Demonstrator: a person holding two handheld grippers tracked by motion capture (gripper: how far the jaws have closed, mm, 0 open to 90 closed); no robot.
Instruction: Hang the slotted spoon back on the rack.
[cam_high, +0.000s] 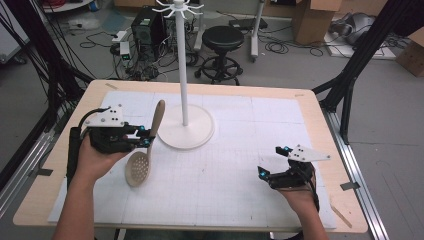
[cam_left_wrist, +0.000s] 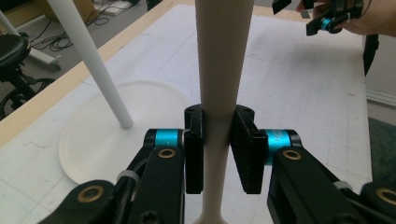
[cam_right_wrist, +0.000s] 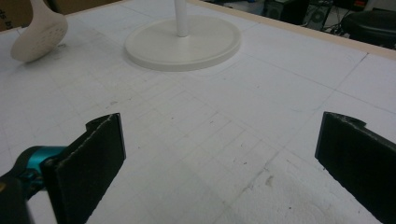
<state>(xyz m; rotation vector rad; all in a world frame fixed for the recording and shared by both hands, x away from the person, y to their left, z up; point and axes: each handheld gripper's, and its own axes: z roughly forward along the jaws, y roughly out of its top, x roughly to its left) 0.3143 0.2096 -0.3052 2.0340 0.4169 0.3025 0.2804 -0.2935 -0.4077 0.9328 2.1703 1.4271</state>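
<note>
Slotted spoon (cam_high: 145, 150) clamped by left gripper (cam_high: 145, 136), right gripper (cam_high: 274, 161) wide

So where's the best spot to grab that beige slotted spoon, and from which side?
On the handle, about where the left gripper has it now: the slotted spoon narrows there, so flat pads close squarely on its two sides. Come from the left edge of the table, crosswise to the handle. The perforated bowl is wide and curved, so it would probably slip, and the white stand crowds the right.

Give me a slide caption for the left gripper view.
Left gripper clamps slotted spoon's handle beside white stand.
</note>
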